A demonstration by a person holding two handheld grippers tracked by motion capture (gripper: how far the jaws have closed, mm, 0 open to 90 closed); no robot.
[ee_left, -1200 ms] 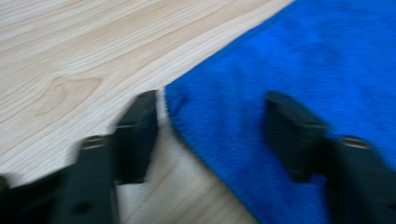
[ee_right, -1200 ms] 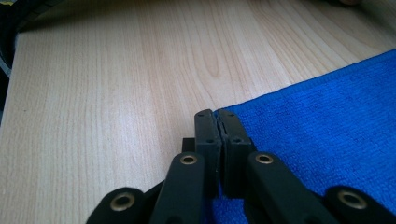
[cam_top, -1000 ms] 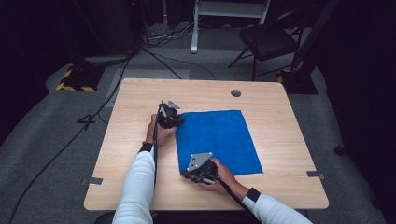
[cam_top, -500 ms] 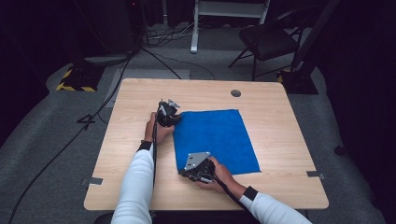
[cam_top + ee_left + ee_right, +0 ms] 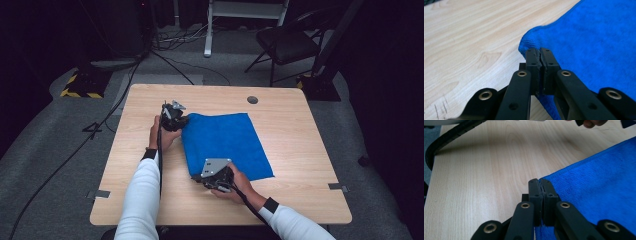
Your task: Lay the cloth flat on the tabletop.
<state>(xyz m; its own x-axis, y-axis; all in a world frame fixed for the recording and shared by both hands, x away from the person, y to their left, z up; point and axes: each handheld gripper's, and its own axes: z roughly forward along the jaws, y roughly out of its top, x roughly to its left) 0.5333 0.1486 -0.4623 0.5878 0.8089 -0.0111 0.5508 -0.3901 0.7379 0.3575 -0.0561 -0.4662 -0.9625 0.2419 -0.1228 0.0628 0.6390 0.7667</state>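
A blue cloth point(image 5: 225, 142) lies spread flat on the wooden table point(image 5: 300, 125). My left gripper point(image 5: 181, 121) is at the cloth's far left corner. In the left gripper view the jaws point(image 5: 540, 51) are shut on that corner, and the blue cloth point(image 5: 594, 45) bunches up around them. My right gripper point(image 5: 200, 177) is at the near left corner. In the right gripper view its jaws point(image 5: 540, 181) are shut on the cloth's edge point(image 5: 599, 175), with blue fabric showing under them.
A round cable hole point(image 5: 252, 99) sits in the table's far side, beyond the cloth. A black cable point(image 5: 439, 142) curves over the wood to the left of the right gripper. A chair point(image 5: 287, 42) and floor cables stand beyond the table.
The left gripper has risen a little with the far left corner of the cloth. The right gripper has stayed in place.
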